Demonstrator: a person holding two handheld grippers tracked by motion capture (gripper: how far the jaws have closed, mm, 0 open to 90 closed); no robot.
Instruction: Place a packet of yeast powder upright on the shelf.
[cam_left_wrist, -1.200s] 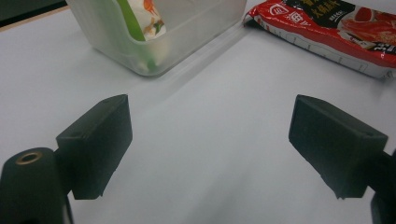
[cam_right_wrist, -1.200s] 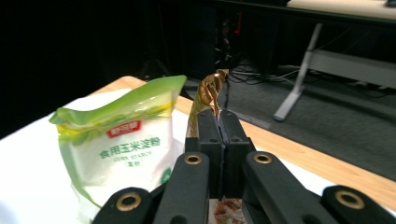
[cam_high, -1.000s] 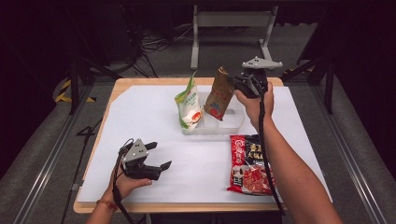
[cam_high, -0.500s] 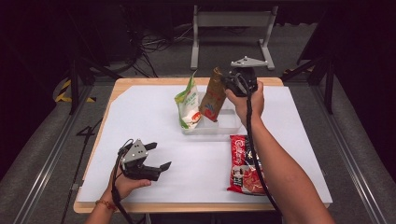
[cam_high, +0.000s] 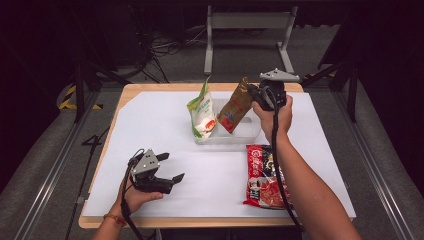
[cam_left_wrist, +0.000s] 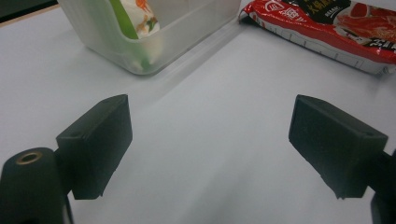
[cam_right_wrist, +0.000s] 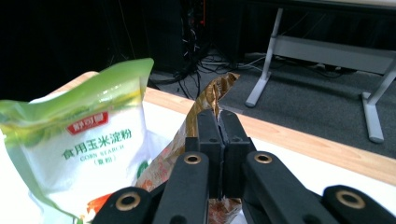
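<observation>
A clear plastic tub (cam_high: 250, 135) stands at the table's middle back. A green and white corn starch pouch (cam_high: 201, 111) stands upright in its left end. My right gripper (cam_high: 254, 95) is shut on the top of a brown pouch (cam_high: 235, 107), which leans with its bottom inside the tub beside the green one. In the right gripper view the jaws pinch the brown pouch's top edge (cam_right_wrist: 208, 100), with the green pouch (cam_right_wrist: 88, 149) to the left. My left gripper (cam_high: 172, 167) rests open near the front left, nothing between its fingers (cam_left_wrist: 95, 140). A red noodle packet (cam_high: 262, 175) lies flat in front of the tub.
White paper (cam_high: 150, 125) covers the wooden table (cam_high: 125, 95). In the left gripper view the tub (cam_left_wrist: 187, 28) and the red packet (cam_left_wrist: 327, 23) lie ahead. A metal frame (cam_high: 245, 25) and cables stand on the floor behind the table.
My right gripper has carried the brown pouch left and down, so its bottom now sits in the tub beside the green pouch. The left gripper has stayed put.
</observation>
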